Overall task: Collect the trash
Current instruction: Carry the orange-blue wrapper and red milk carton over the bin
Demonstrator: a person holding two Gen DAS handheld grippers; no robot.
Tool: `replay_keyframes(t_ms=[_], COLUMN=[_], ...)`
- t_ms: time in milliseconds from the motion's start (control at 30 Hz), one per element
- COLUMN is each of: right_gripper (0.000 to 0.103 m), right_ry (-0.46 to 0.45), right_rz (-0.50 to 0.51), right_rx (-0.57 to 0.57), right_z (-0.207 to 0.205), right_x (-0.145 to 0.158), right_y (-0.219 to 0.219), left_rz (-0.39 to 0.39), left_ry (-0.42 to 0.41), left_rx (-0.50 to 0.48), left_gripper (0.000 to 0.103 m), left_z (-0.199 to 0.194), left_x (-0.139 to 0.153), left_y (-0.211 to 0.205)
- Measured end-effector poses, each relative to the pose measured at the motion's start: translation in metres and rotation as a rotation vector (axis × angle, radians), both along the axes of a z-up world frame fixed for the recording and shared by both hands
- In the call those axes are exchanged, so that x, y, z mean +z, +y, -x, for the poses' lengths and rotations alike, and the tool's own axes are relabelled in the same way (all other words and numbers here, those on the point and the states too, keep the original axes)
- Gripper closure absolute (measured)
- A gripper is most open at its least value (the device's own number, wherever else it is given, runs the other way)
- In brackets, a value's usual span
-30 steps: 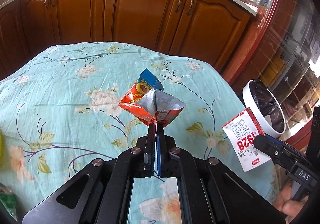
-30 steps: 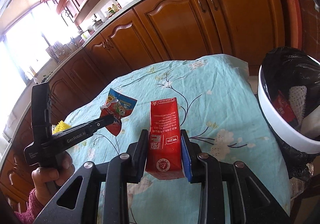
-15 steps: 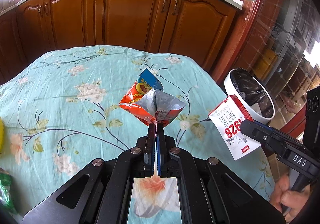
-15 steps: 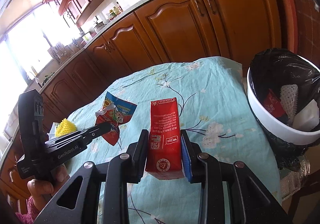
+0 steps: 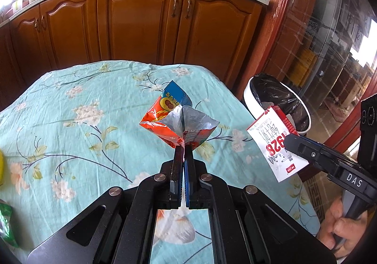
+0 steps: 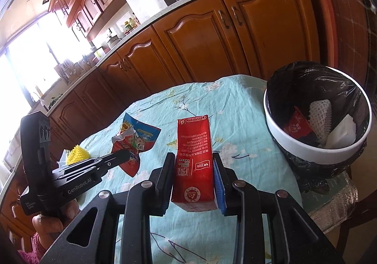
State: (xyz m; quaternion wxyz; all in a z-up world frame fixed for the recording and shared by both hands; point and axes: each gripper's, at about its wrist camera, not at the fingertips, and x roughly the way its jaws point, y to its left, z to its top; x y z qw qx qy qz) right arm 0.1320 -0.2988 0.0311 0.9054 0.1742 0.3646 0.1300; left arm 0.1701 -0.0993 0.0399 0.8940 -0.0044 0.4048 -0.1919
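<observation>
- Wrapper [image 5: 175, 122], torn, orange and blue with a silver lining: my left gripper [image 5: 183, 146] is pinched fully closed on its bottom corner, above the counter [image 5: 82, 103].
- Carton [image 6: 194, 160], red, upright: my right gripper [image 6: 193, 176] clamps its sides.
- White bin [image 6: 306, 146], black-lined, beside the floral teal cloth, holds scraps.
- Wooden cabinets [image 5: 141, 28] behind.

A torn orange-and-blue snack wrapper [image 5: 175, 120], silver inside showing, hangs lifted above the bench; a red carton [image 6: 194, 162] stands upright, also lifted; the white bin [image 6: 313, 146] with black liner holds some trash
</observation>
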Motion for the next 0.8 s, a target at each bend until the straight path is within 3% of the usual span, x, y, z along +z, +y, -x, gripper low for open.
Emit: replay_keyframes(t_ms=[800], right_gripper=[0.072], right_ry=[-0.020], right_rz=[0.046], right_rx=[-0.155], right_z=[0.025], right_x=[0.013], right_y=[-0.087], left_rz=[0.014], left_ry=[-0.005], left_rx=[-0.179], left_gripper=[0.103], left_z=[-0.003], left_x=[0.022], left_y=[-0.097])
